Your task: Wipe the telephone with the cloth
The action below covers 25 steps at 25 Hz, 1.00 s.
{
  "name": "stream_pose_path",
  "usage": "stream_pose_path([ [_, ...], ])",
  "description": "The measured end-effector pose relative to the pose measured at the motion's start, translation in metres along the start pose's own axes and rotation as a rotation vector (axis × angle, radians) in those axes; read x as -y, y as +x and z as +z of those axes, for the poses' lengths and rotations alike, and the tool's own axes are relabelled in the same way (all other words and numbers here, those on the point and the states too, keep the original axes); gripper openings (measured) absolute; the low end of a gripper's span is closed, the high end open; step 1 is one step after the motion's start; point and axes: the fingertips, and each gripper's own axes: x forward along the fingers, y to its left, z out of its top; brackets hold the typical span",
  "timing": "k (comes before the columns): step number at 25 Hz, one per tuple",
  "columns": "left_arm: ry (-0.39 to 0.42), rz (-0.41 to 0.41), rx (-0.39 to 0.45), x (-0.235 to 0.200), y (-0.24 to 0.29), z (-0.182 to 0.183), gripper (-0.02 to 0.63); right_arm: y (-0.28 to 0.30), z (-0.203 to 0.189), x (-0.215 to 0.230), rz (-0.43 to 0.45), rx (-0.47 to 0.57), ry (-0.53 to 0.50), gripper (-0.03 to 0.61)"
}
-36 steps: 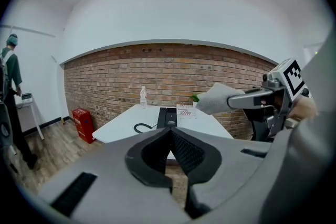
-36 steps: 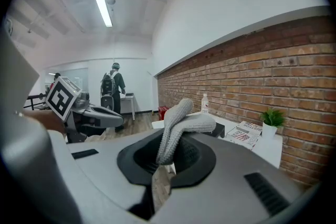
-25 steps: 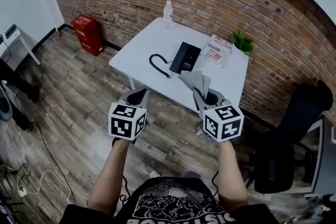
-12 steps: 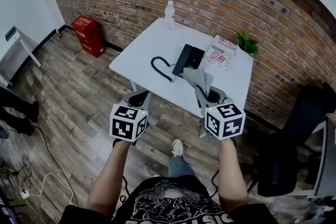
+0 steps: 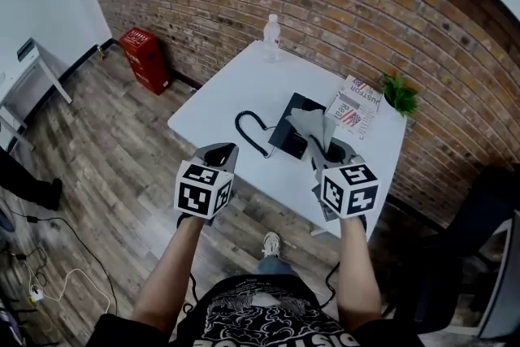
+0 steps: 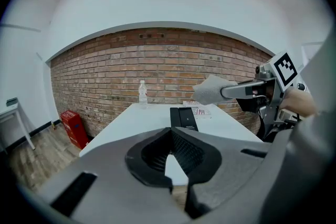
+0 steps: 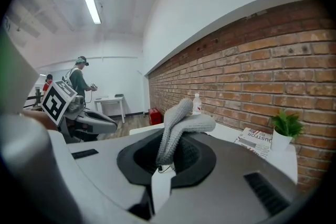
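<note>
A black telephone (image 5: 290, 124) with a coiled cord (image 5: 250, 132) lies on the white table (image 5: 236, 85); the left gripper view shows the telephone (image 6: 182, 117) straight ahead. My right gripper (image 5: 322, 149) is shut on a grey cloth (image 5: 312, 124), which stands up from the jaws and overlaps the telephone's near right part in the head view. The cloth (image 7: 180, 126) fills the jaws of the right gripper (image 7: 173, 150). My left gripper (image 5: 219, 155) hovers by the table's near edge, left of the telephone. This left gripper (image 6: 171, 132) is shut with nothing in it.
On the table stand a water bottle (image 5: 272, 28) at the far edge, a magazine (image 5: 357, 101) and a small plant (image 5: 400, 93) by the brick wall. A red box (image 5: 146, 57) sits on the floor at left. A black chair (image 5: 487, 199) is at right. Two people (image 7: 79, 78) stand far off.
The view has moved closer to the table. Both grippers now reach its near edge, and the cloth in the right gripper now overlaps the telephone.
</note>
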Motion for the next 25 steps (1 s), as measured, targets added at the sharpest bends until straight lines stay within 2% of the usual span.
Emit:
stream_pose_path([
  [13,-0.042,0.022,-0.023,-0.025,0.093,0.035,0.005,0.081,0.014,0.092,-0.001,-0.06,0.011,0.011],
  [25,-0.053,0.049,-0.062,-0.044,0.146,0.042,0.005,0.151,-0.008,0.136,0.006,-0.136,0.033,0.011],
])
